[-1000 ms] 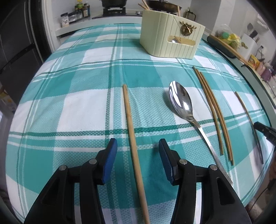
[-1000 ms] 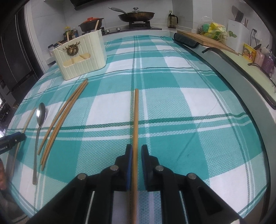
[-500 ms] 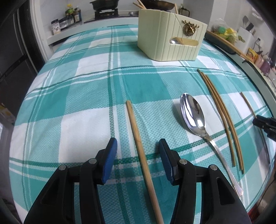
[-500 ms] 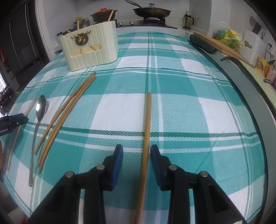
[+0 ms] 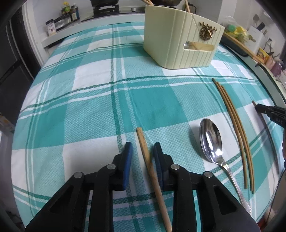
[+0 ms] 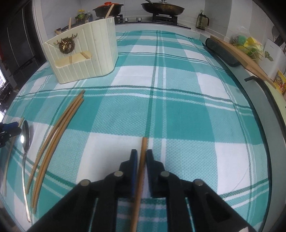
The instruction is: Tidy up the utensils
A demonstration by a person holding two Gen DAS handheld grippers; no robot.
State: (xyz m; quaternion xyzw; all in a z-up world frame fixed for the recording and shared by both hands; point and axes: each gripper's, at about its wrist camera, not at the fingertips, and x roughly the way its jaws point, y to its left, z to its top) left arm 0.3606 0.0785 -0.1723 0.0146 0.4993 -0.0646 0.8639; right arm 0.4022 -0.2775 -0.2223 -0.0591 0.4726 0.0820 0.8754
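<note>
A light wooden chopstick (image 5: pixel 143 142) lies on the checked cloth between the blue pads of my left gripper (image 5: pixel 143 145). The jaws are closing: the right pad touches the stick, the left pad stands a little off it. My right gripper (image 6: pixel 141 151) is shut on another wooden chopstick (image 6: pixel 143 144), near its far end. A steel spoon (image 5: pixel 211 141) and three thin chopsticks (image 5: pixel 236 125) lie between the two grippers. A cream utensil holder (image 5: pixel 175 41) stands at the back, with a spoon and sticks inside.
The teal and white checked cloth (image 6: pixel 178 110) covers the whole table. A grey table rim (image 6: pixel 259 100) runs along the right side, with a wooden board (image 6: pixel 241 53) beyond it. A stove with pans (image 6: pixel 162 8) and spice jars (image 5: pixel 68 12) stands behind the table.
Both grippers slid forward along their chopsticks toward the far ends. The left jaws narrowed around their stick. The right jaws opened half a second ago and have shut on the stick again.
</note>
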